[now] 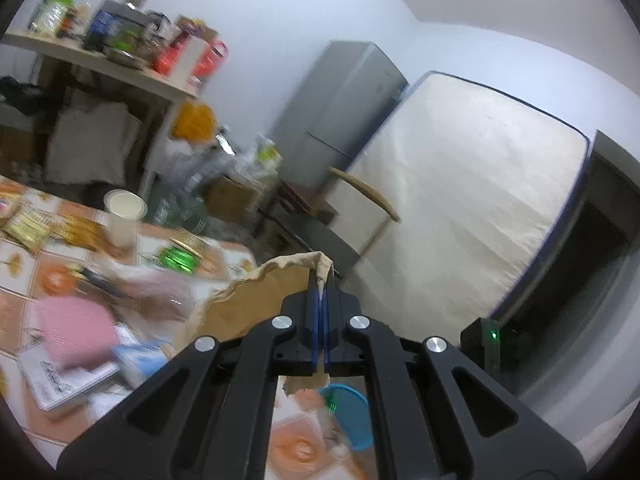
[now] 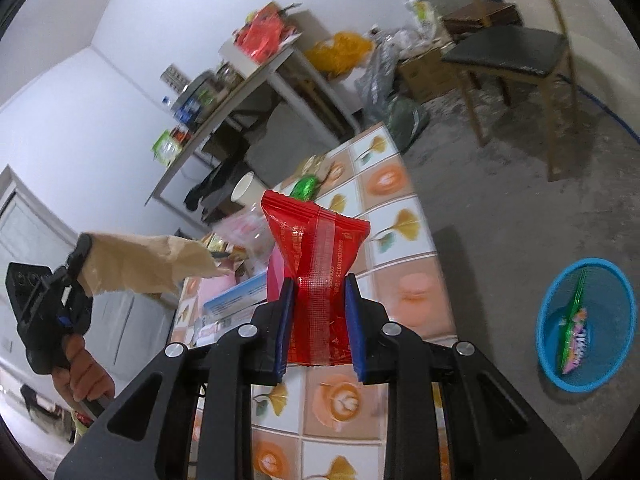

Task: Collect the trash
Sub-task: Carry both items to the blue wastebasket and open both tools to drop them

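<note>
— Right wrist view: what does it catch that the left misses?

— The blue basin (image 2: 586, 326) down on the floor beside the table (image 2: 400, 216), a green wrapper (image 2: 576, 320) inside it. My left camera sees only a sliver of it, but shows the fridge (image 1: 340, 108) and mattress (image 1: 472, 200).

— And your claws?

— My right gripper (image 2: 320, 304) is narrowed onto a red snack packet (image 2: 316, 248), pinched upright between the pads. My left gripper (image 1: 321, 300) is fully closed on torn brown paper (image 1: 248, 300) — above the table.
</note>
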`<control>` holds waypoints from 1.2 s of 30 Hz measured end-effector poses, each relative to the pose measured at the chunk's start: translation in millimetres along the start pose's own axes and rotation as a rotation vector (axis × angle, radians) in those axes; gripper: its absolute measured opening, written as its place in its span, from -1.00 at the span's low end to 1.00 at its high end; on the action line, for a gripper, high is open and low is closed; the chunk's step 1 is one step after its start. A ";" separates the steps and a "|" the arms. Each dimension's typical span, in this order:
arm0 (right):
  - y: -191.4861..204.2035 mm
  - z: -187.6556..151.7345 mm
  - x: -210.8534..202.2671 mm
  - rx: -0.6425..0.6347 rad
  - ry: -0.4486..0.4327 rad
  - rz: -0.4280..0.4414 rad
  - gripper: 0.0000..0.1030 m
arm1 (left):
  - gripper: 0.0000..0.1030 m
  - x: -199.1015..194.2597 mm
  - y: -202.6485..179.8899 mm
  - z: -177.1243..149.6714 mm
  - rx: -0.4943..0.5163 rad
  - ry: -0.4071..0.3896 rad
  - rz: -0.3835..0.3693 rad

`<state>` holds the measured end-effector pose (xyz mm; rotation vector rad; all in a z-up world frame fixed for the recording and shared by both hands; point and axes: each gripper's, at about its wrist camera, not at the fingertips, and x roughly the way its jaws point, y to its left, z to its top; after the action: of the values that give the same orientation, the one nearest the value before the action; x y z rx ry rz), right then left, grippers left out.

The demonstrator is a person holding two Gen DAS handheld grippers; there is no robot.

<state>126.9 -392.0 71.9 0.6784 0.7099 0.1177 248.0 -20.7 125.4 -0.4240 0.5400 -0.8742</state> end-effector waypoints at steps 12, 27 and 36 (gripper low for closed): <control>-112.4 -29.8 -109.3 0.225 -0.175 -0.193 -0.52 | -1.00 128.0 -92.6 -61.0 0.068 0.299 -0.235; -266.7 -77.7 -127.7 0.562 -0.169 -0.283 -0.52 | -1.00 332.0 -184.6 -208.9 0.236 0.755 -0.253; -347.5 -76.1 -93.4 0.659 -0.125 -0.354 -0.48 | -0.94 431.6 -187.4 -287.9 0.279 0.922 -0.164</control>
<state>-35.2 -653.0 -130.3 1.1613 0.7387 -0.5017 188.0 -514.4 -113.3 0.2283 1.2162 -1.2748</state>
